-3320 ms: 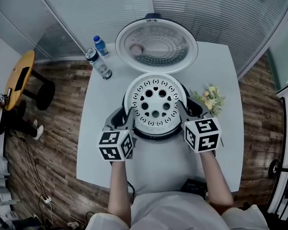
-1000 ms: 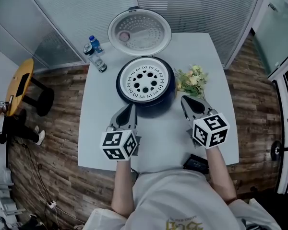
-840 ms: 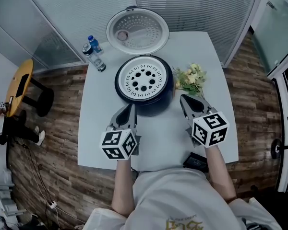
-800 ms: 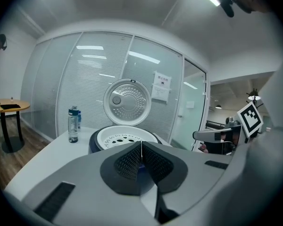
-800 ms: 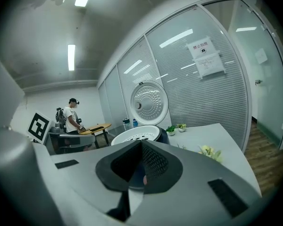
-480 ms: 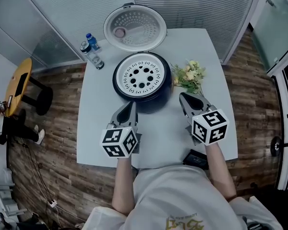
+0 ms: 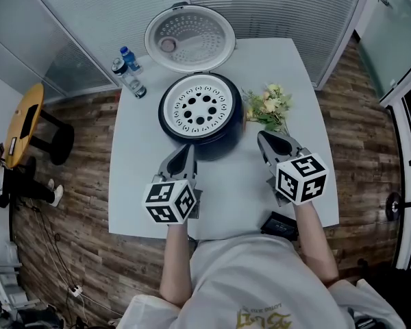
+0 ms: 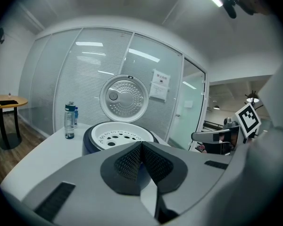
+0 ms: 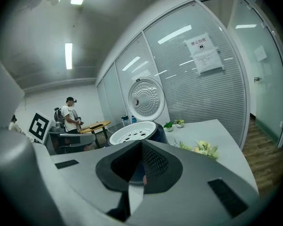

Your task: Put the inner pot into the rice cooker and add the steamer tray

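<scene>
The dark blue rice cooker [image 7: 222,137] stands at the table's middle with its round lid [image 7: 190,38] swung up and back. The white steamer tray [image 7: 200,108], pierced with holes, sits in its mouth; the inner pot is hidden under it. My left gripper [image 7: 185,155] hovers shut and empty just in front of the cooker's near left side. My right gripper [image 7: 267,140] is shut and empty at the near right, next to the flowers. The left gripper view shows the tray [image 8: 118,134] and lid [image 8: 124,99] ahead of the left gripper [image 8: 141,145]; the right gripper view shows the tray [image 9: 132,132] past the right gripper [image 9: 142,144].
Two water bottles [image 7: 127,74] stand at the table's far left corner. A small bunch of flowers [image 7: 270,108] lies right of the cooker. A dark flat object [image 7: 281,223] rests at the near edge. A yellow side table [image 7: 20,123] stands on the floor at left; a person [image 9: 71,117] stands in the distance.
Earlier both grippers were at the tray's sides over the cooker; they have since drawn back toward me, shut and empty. Over the last second they stay nearly still.
</scene>
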`<state>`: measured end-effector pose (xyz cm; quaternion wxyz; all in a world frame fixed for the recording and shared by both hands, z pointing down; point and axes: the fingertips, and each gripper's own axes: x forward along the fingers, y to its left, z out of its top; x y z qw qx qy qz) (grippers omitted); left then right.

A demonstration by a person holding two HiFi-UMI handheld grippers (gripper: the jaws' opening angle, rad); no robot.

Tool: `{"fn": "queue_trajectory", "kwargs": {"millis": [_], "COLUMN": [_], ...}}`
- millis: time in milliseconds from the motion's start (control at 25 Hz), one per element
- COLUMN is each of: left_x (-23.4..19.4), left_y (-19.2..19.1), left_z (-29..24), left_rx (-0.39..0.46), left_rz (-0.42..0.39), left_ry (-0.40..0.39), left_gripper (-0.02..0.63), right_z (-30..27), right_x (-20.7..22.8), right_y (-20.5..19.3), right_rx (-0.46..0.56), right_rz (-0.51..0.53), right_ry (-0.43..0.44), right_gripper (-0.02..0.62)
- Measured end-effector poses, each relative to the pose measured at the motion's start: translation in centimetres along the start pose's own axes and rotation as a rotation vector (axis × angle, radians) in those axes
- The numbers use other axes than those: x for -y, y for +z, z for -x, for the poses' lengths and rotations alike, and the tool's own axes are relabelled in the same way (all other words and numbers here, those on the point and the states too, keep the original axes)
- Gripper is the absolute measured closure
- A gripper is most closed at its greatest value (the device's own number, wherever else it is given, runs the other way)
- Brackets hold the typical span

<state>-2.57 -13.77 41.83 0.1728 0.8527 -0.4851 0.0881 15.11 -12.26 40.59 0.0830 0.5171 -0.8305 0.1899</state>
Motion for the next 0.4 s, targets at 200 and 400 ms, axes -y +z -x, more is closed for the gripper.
{"fn": "queue_trajectory", "kwargs": {"millis": [200, 400], "left_x": [0.22, -0.20], "left_y": [-0.15, -0.28], "left_z": [-0.05, -0.30], "left_rx": [-0.004, -0.012], "left_rz": [0.001, 0.006], "left_ry": [-0.007, -0.012], "left_gripper": [0.595, 0.595], "right_z": [0.12, -0.33], "right_x": [0.07, 0.14], "right_y": [0.06, 0.23], "right_rx": [0.006, 0.005], "right_rz": [-0.009, -0.012], "right_ry": [0.004, 0.003], "right_gripper": [0.580, 0.580]}}
